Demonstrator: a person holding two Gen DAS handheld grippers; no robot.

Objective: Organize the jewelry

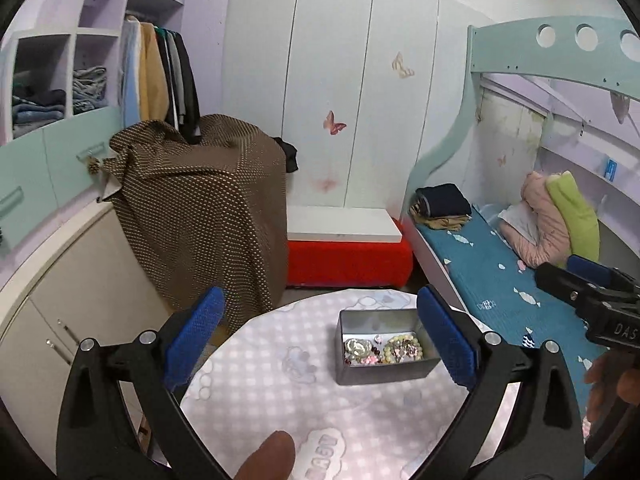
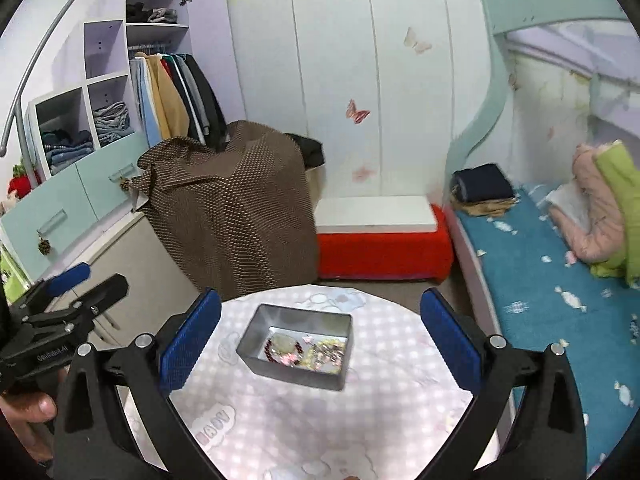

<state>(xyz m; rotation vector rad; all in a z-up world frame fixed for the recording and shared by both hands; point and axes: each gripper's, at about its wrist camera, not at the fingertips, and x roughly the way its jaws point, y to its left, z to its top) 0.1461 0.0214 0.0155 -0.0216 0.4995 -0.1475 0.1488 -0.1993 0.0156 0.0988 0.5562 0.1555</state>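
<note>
A grey metal box stands on a round table with a pale checked cloth. Inside lie a cream bead bracelet, a dark red bead bracelet around a round pale piece, and small pink pieces. My left gripper is open and empty, above the table, its right finger beside the box. My right gripper is open and empty, with the box between its fingers further ahead. Each gripper shows at the edge of the other's view.
A brown dotted cloth covers a bulky thing beyond the table. A red bench with a white top stands against the white wardrobe. A bunk bed with a blue sheet is at right; shelves and drawers at left.
</note>
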